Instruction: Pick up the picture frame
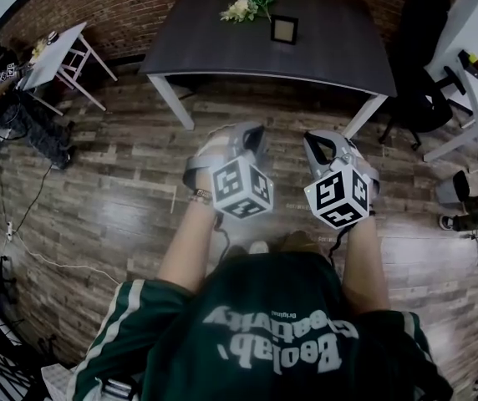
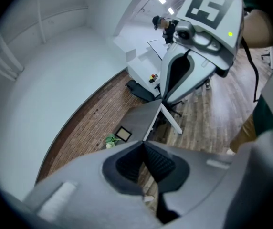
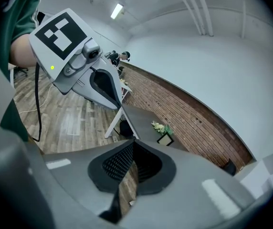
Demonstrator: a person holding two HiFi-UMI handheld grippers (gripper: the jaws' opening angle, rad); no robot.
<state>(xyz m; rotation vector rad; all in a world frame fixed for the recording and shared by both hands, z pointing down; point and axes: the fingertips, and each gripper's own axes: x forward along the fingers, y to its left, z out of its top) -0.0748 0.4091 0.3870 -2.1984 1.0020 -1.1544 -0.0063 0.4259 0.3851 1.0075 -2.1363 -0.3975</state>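
1. Your left gripper (image 1: 254, 134) hangs over the wood-plank floor (image 1: 122, 190), jaws pressed together on nothing.
2. The small black square picture frame (image 1: 284, 29) stands on the dark rectangular table (image 1: 339, 48), just beside the white-and-green flower bunch (image 1: 246, 7), well apart from both grippers.
3. Your right gripper (image 1: 315, 143) is likewise closed and empty.

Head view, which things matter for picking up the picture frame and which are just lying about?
For the job: small black picture frame; dark rectangular table under it; left gripper; right gripper.
Lying about: white flowers with green leaves; black office chair; small white table.
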